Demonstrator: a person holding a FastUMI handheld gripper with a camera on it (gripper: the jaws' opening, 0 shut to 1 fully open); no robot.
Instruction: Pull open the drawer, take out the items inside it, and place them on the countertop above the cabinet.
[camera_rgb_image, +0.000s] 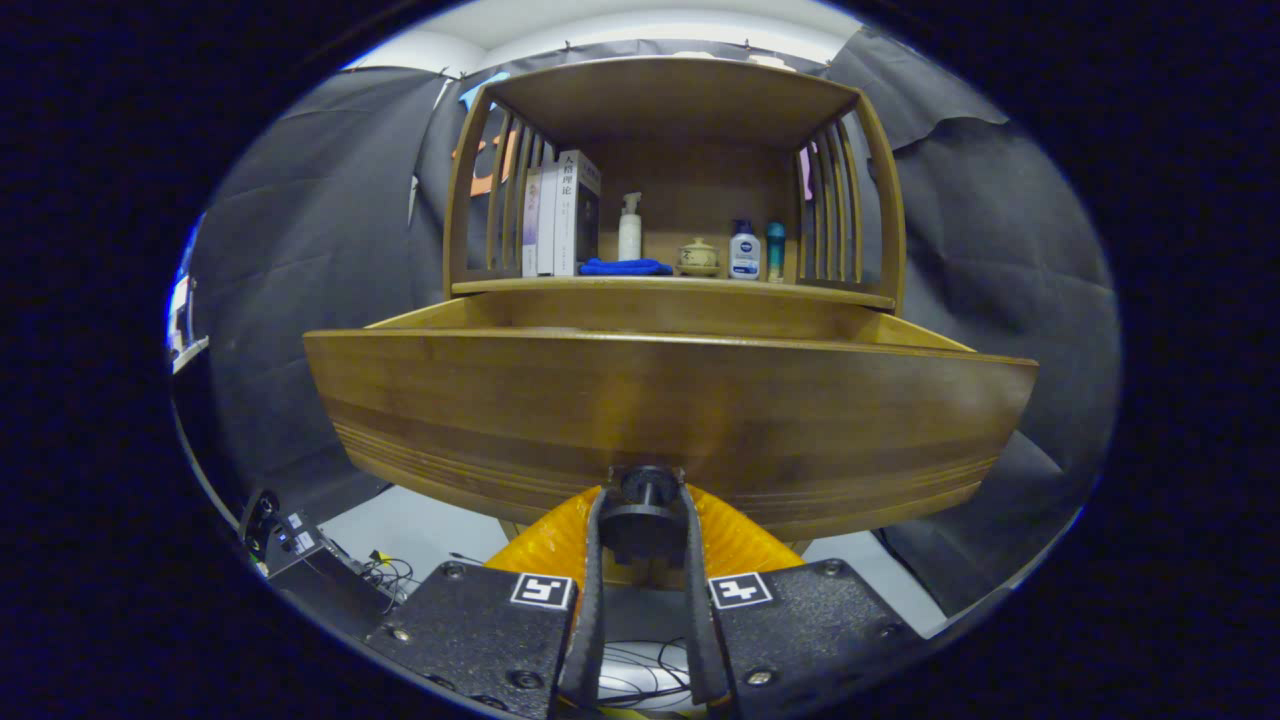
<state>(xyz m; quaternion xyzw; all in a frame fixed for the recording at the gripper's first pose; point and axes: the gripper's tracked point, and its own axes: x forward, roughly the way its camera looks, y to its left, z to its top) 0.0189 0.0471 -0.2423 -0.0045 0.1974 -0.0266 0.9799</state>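
1. the gripper (645, 500) has its two fingers closed tight on the dark round knob (645, 487) that sticks out from the middle of the drawer front; one finger presses on each side of the knob.
2. the wide brown wooden drawer (670, 420) stands pulled out of the cabinet toward the camera; its front panel spreads broadly just above the fingers, with fine grooved lines along its lower part.
3. the inside of the drawer is hidden behind the front panel, so i cannot tell what lies in it.
4. beyond the drawer is the wooden countertop (670, 287) of the cabinet, under a roofed wooden shelf frame with slatted sides (505, 190).
5. on the countertop, from the left: a few upright books in pale and dark covers (562, 212), a white pump bottle (629, 228), a folded blue cloth (625, 267) lying flat in front of the bottle, a small beige lidded pot (697, 256), a white bottle with a dark blue cap (743, 250), and just beside it a slim teal bottle (775, 250).
6. below the drawer, behind the fingers, shows a ribbed yellow-orange thing (545, 545); what it is i cannot tell.
7. on the pale floor to the left sit a black box with cables (300, 545).
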